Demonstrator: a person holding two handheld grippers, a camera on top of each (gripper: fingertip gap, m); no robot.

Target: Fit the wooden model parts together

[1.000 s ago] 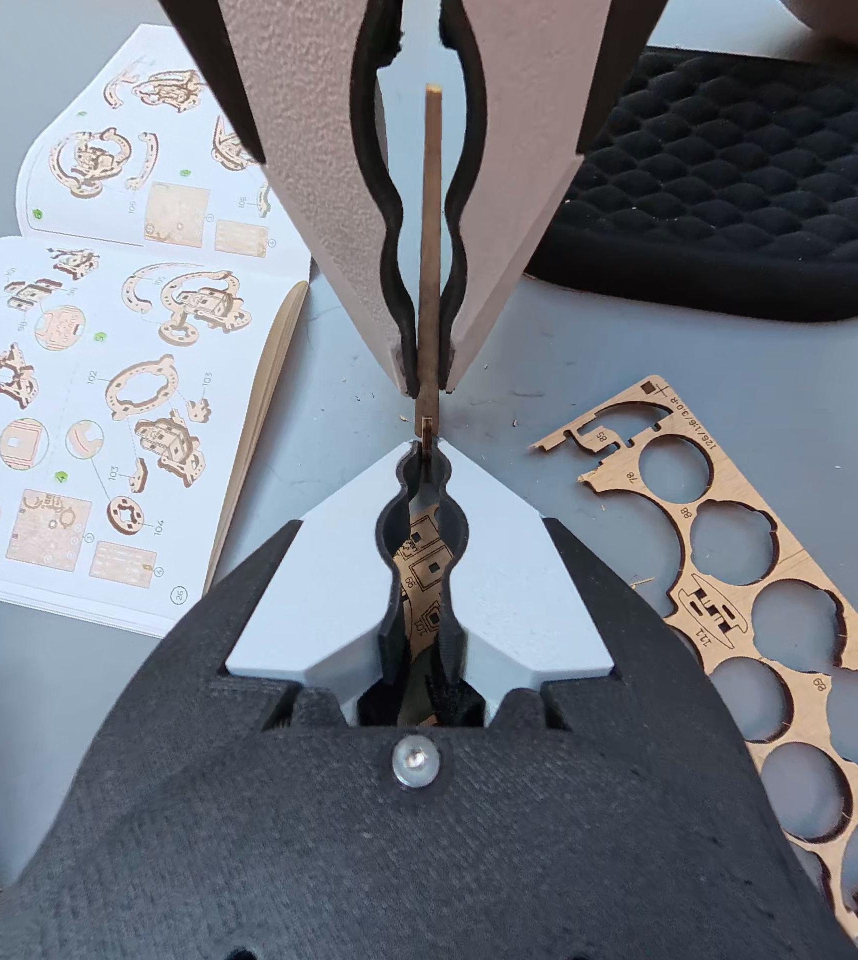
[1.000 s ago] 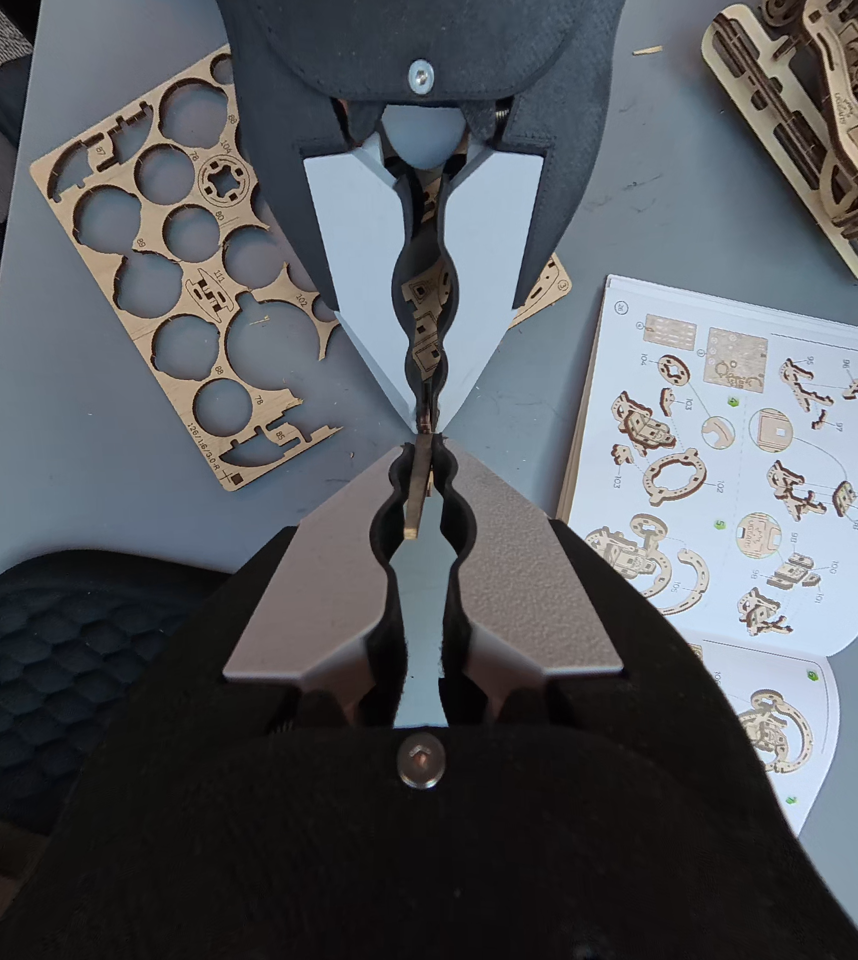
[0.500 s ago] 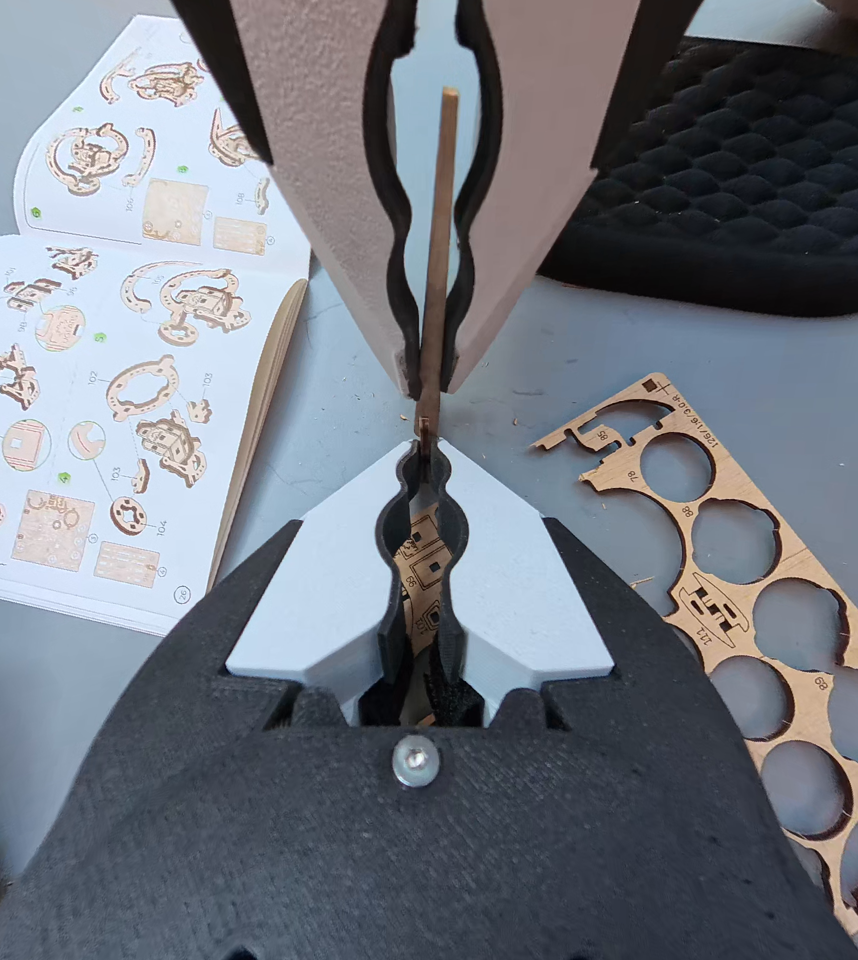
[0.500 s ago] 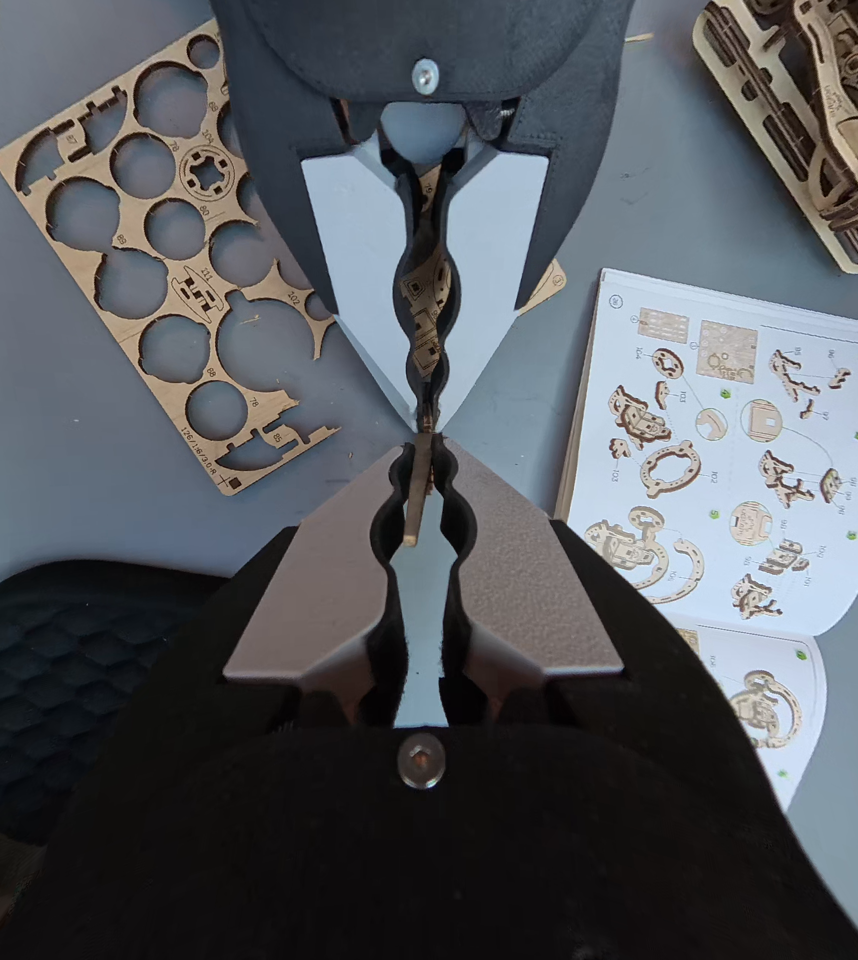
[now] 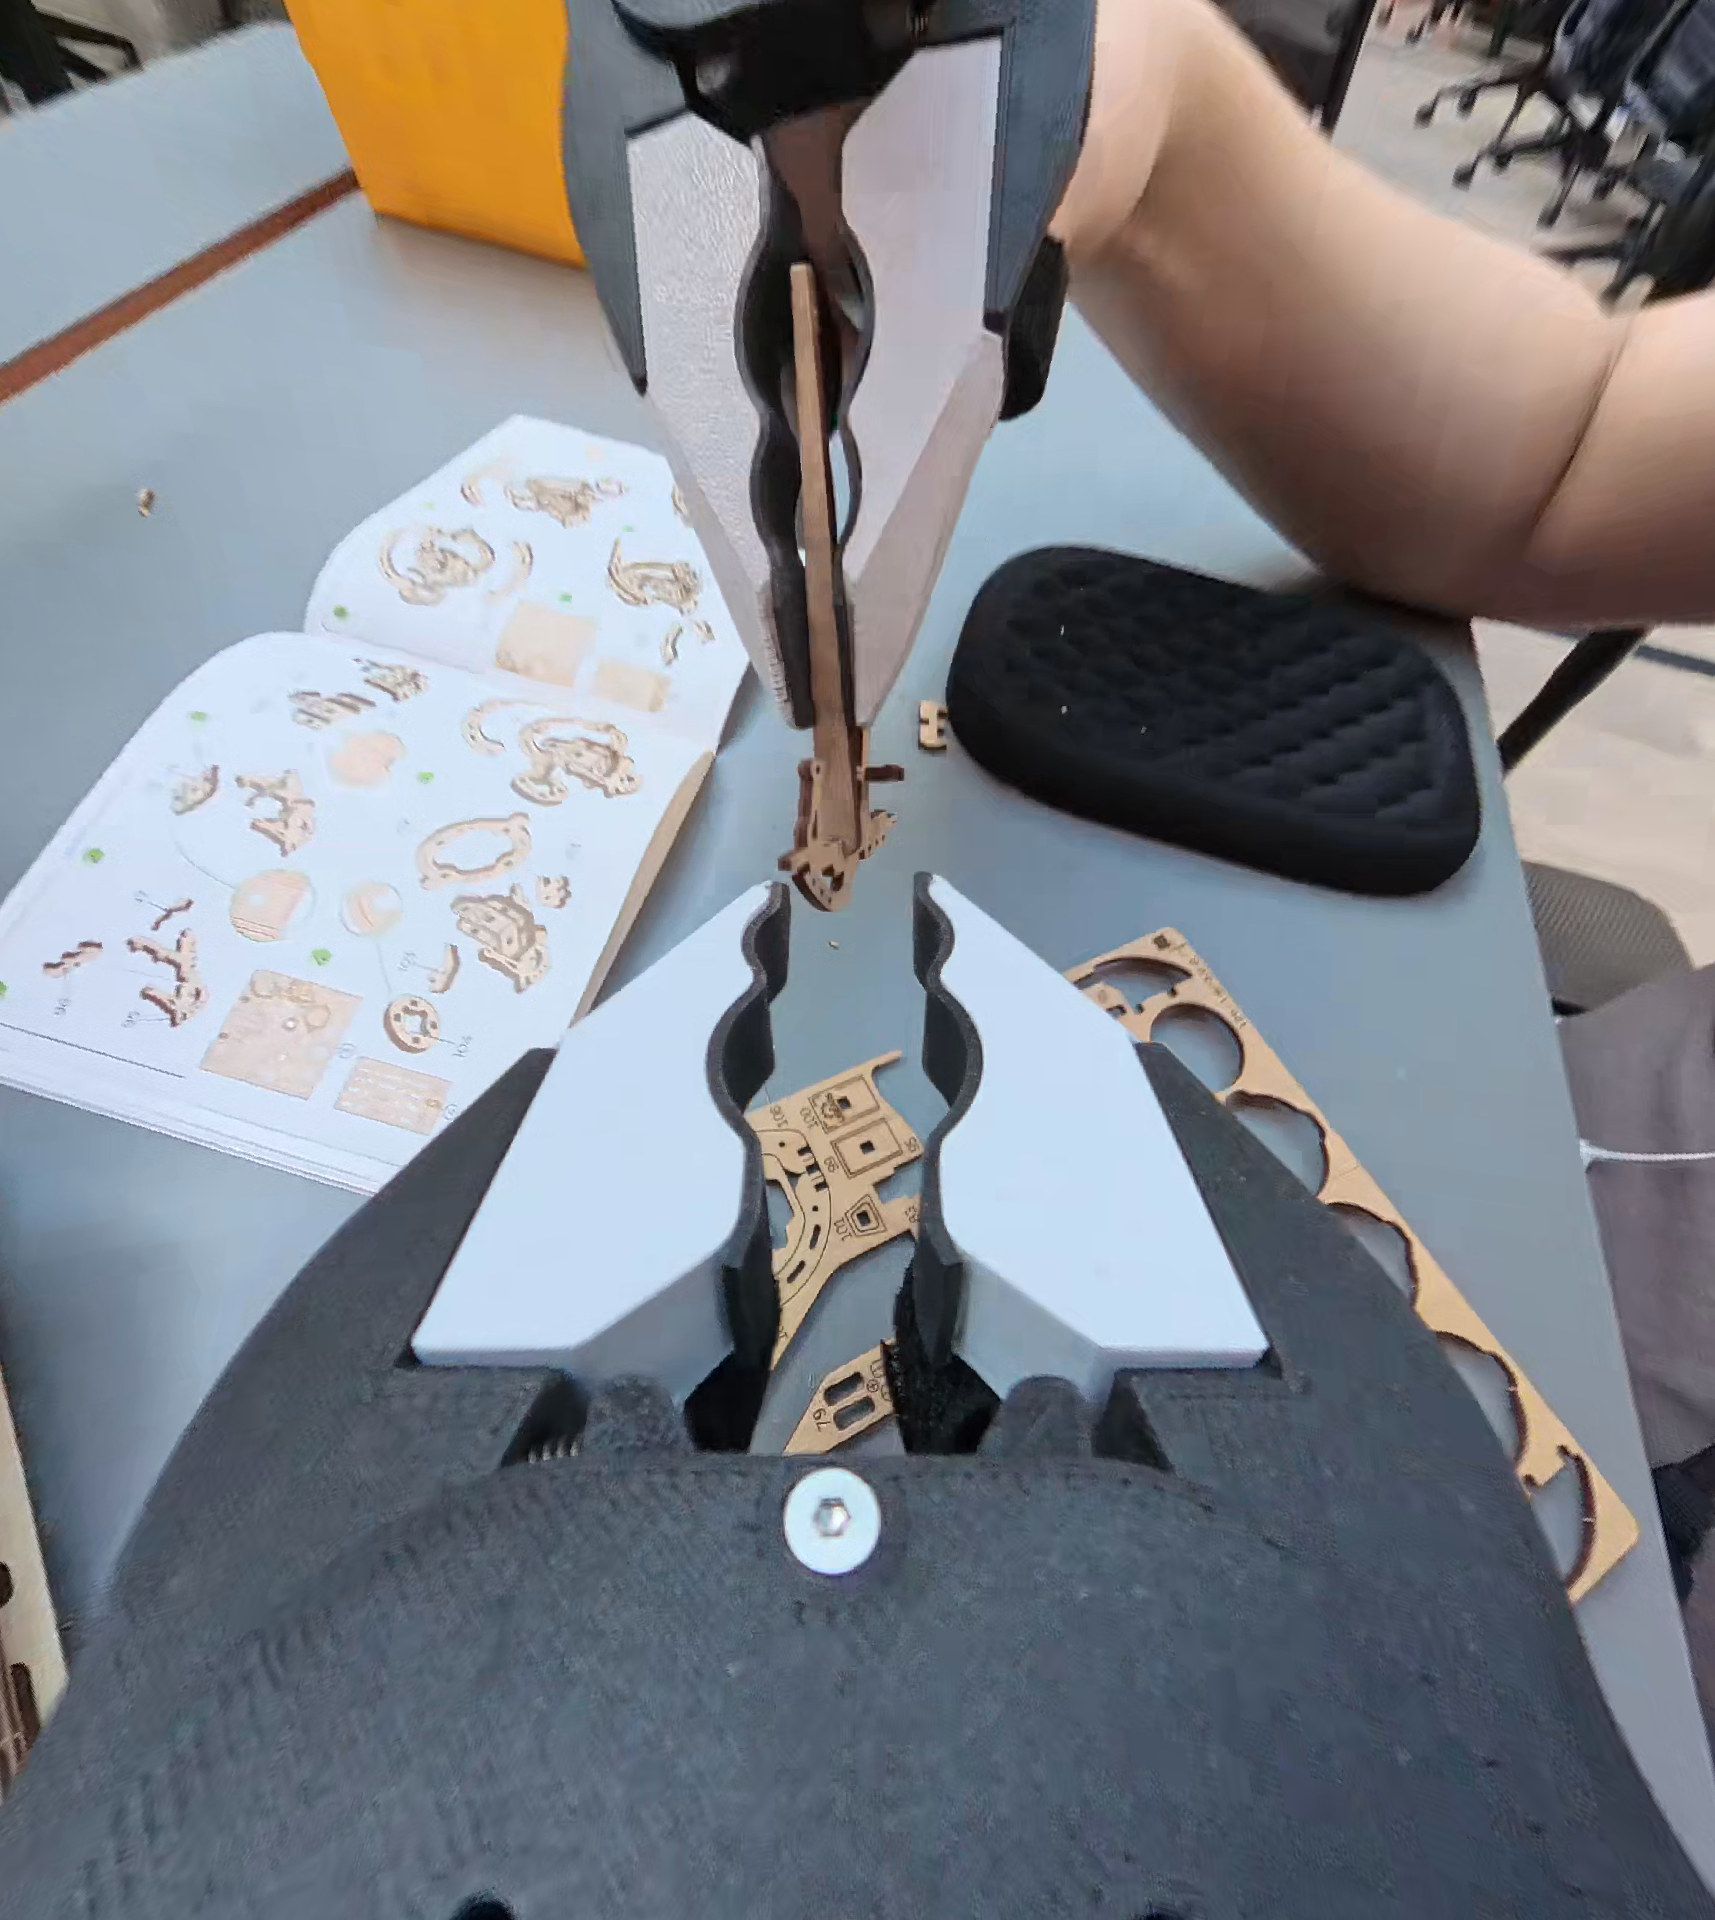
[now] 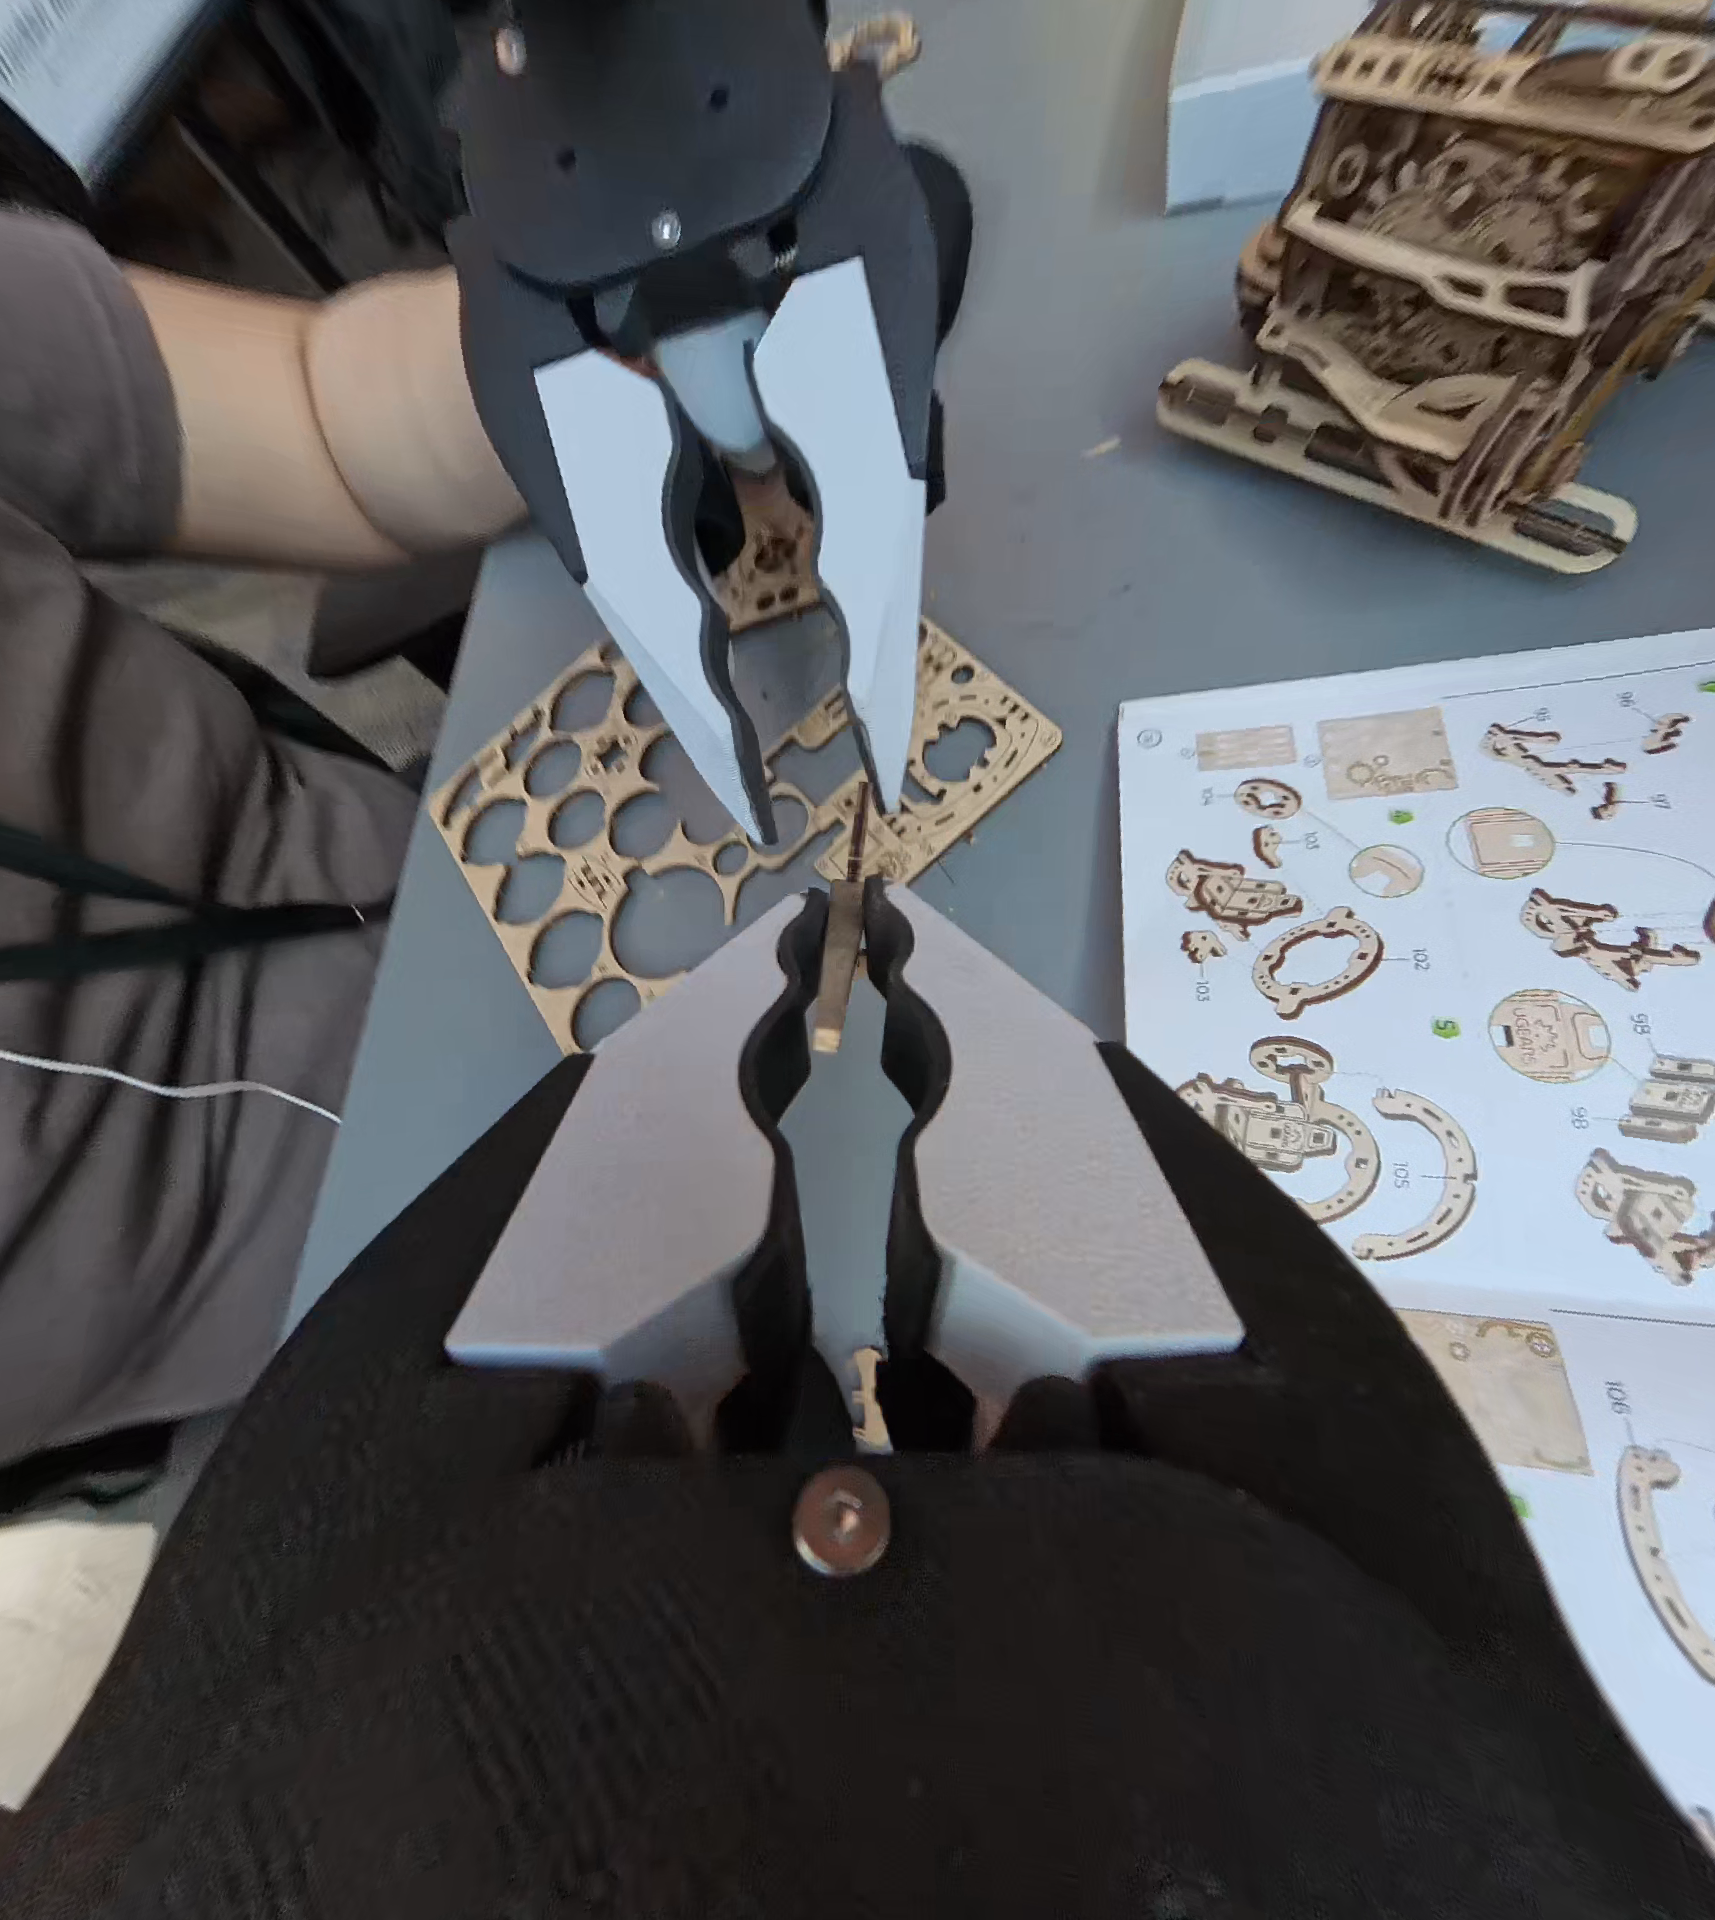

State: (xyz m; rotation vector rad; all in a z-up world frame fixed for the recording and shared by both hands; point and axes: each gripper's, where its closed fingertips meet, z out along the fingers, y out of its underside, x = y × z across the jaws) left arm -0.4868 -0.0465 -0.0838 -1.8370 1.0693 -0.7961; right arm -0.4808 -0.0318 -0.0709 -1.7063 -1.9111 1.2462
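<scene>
My right gripper (image 6: pixel 845 896) is shut on a thin wooden strip (image 6: pixel 837 977), held edge-on above the table. In the left wrist view the right gripper (image 5: pixel 822 717) reaches in from the top. The strip (image 5: pixel 817 499) carries a small wooden part (image 5: pixel 832 831) fitted on its lower end. My left gripper (image 5: pixel 851 899) is open and empty, its tips just below that small part and apart from it. In the right wrist view the left gripper (image 6: pixel 820 821) points down at the strip's tip with its jaws spread.
An open instruction booklet (image 5: pixel 313 852) (image 6: pixel 1455 987) lies beside the grippers. A punched wooden sheet (image 5: pixel 1352 1195) (image 6: pixel 604 831) lies under them. A black pad (image 5: pixel 1217 727), a loose small piece (image 5: pixel 931 724), a built wooden model (image 6: pixel 1455 260), an orange box (image 5: pixel 437 104) and a person's arm (image 5: pixel 1352 364) are around. My two grippers' fingertips are within a few centimetres of each other.
My left gripper has opened, let go of the small part and drawn back a little. The part stays on the strip in my right gripper. Both views have tilted up.
</scene>
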